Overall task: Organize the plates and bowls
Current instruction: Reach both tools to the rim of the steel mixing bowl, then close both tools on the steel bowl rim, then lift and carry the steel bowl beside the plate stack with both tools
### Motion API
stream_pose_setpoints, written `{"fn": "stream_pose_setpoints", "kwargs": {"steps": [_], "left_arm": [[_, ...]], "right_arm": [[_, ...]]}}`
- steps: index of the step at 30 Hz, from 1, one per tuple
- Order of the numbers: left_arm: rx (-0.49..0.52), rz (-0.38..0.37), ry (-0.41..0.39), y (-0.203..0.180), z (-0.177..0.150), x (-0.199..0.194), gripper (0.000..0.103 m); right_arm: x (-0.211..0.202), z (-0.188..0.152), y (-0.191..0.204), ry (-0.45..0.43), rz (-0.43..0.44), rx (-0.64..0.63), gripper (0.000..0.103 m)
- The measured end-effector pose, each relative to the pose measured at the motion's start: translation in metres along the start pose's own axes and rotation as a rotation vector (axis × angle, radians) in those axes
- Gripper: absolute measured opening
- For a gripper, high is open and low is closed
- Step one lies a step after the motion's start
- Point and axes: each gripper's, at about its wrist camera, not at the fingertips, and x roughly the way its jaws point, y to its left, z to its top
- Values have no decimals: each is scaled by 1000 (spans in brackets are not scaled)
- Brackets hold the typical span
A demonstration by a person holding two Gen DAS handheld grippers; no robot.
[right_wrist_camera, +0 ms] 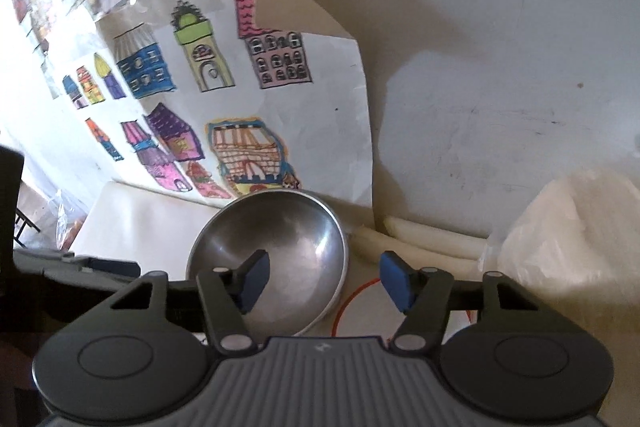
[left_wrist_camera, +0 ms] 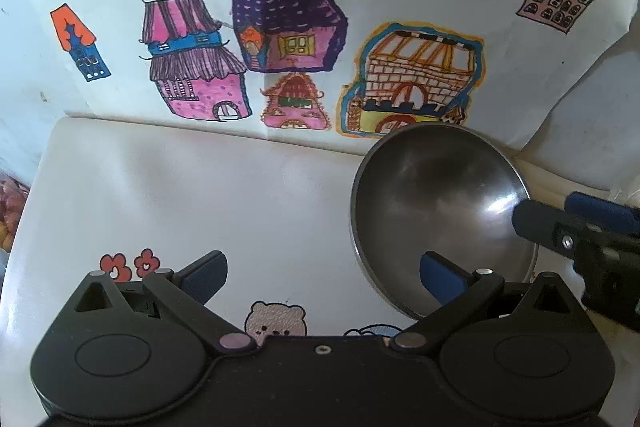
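Bowl (right_wrist_camera: 276, 259) | rim between right jaws, untouched | left jaws beside it

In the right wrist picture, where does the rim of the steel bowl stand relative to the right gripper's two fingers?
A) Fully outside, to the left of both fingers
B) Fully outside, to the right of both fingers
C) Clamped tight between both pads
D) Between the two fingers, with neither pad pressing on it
D: the steel bowl has its right rim in the gap of the right gripper, one pad over the bowl's inside, the other outside it, a gap on both sides.
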Motion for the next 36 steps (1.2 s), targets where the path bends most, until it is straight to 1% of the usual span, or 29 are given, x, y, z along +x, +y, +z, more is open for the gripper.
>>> {"fn": "stream_pose_setpoints", "kwargs": {"steps": [1, 3, 5, 7, 9, 11, 12, 14, 15, 17, 20, 22, 24, 25, 26, 28, 31, 36], "left_arm": [[1, 3, -4, -1, 0, 1, 102], [-1, 9, -10, -1, 0, 1, 99], [-7, 6, -11, -2, 0, 1, 95], [-13, 0, -6, -1, 0, 1, 94], [-20, -11, -13, -2, 0, -1, 89], [-27, -22, -12, -3, 1, -1, 78], [-31, -29, -10, -2, 1, -1, 75], [-44, -46, -7, -2, 2, -1, 64], [-52, -54, -3, -1, 2, 0, 60], [-74, -58, 15, -1, 3, 2, 48], [-141, -60, 49, 1, 4, 7, 43], [-160, -71, 72, 1, 3, 11, 39], [-163, -81, 67, 0, 2, 12, 31], [-164, -88, 64, 0, 2, 11, 23], [-164, -92, 64, -1, 3, 11, 18], [-159, -83, 58, -1, 2, 10, 17], [-161, -84, 42, 4, 1, 3, 15], [-137, -87, 3, 8, 1, -18, 15]], "right_arm": [[2, 1, 0, 1, 2, 2, 65], [5, 3, 0, 7, 6, 0, 58], [8, 4, 0, 15, 8, 4, 53], [10, 5, 0, 22, 8, 6, 48], [13, 5, 2, 31, 9, 3, 41], [16, 4, 2, 43, 13, 0, 38], [18, 4, 2, 51, 13, -1, 37], [21, 3, 2, 60, 9, -4, 35], [23, 3, 2, 62, 7, -5, 33], [27, 3, 1, 71, 5, -7, 31], [34, 2, 1, 94, 5, -16, 30], [34, 1, 1, 93, 5, -21, 30], [34, 0, 1, 93, 10, -20, 30], [34, -1, 1, 92, 17, -20, 30], [34, -2, 2, 91, 22, -22, 28], [34, -4, 4, 94, 21, -37, 25], [31, -8, 5, 95, 27, -43, 19], [12, -11, 10, 61, 36, -58, 18]]}}
